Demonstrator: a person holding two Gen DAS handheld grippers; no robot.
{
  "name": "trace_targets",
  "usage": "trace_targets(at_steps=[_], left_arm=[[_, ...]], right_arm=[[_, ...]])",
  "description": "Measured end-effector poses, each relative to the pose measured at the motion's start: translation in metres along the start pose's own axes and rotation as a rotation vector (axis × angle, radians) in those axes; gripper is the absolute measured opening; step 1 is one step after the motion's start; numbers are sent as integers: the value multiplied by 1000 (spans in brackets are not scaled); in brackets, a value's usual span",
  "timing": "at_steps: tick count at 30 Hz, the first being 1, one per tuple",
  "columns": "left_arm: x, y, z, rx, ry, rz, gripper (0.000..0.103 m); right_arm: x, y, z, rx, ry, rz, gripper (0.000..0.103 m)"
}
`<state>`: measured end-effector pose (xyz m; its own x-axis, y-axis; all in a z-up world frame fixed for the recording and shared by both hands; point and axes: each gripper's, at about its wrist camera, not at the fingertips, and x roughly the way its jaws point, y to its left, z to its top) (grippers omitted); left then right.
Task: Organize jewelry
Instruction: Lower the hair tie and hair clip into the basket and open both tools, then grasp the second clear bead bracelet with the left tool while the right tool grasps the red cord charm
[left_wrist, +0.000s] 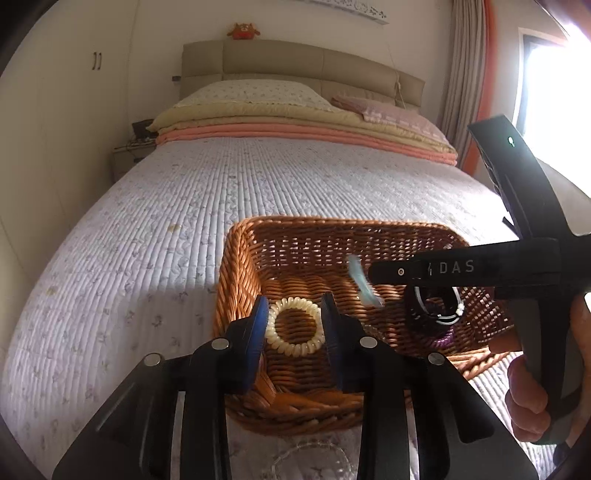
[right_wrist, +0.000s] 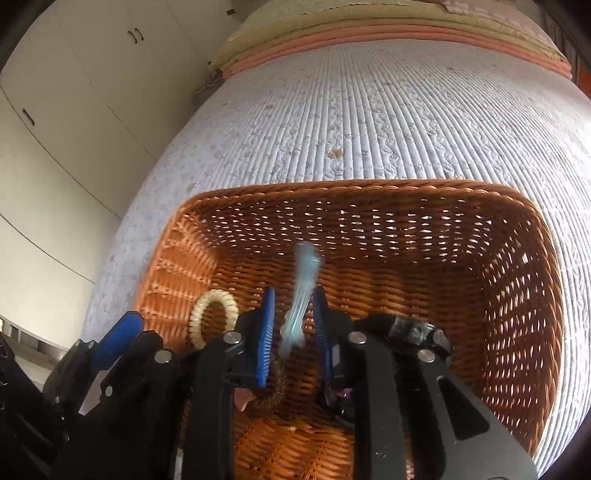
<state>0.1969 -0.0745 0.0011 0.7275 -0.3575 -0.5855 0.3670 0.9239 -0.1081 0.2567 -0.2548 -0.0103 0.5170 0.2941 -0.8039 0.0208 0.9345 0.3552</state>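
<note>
Cream bracelet (left_wrist: 294, 326) between left hand-held gripper (left_wrist: 294, 319), wicker basket (left_wrist: 236, 280)

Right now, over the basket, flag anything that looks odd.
A pale blue piece is blurred between the right tongs, apparently touching neither pad and falling into the wicker basket. The cream coil bracelet lies flat inside. Nothing spilled.

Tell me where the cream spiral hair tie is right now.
The cream spiral hair tie lies on the wicker basket floor, left half, between the left hand-held gripper fingers.
</note>
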Motion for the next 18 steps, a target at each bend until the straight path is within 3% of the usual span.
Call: trace_targets(at_steps=[1,3,7,12,18], left_arm=[[-9,0,1,-5,-16,-9,32],[-27,-1,1,-18,-50,-20,38],[-66,-5,-6,-41,-97,-80,40],[-107,-8,-32,-57,-118,-101,41],[-136,0,-71,-101,-106,-77,42]], right_arm=[[-8,0,-3,0,-10,4,31],[-27,1,-10,-14,-34,14,34],[-71,5,-35,-38,-81,63,44],[-119,8,-84,-83,-137,89,45],[-128,16,-149,-126,-158,33,45]])
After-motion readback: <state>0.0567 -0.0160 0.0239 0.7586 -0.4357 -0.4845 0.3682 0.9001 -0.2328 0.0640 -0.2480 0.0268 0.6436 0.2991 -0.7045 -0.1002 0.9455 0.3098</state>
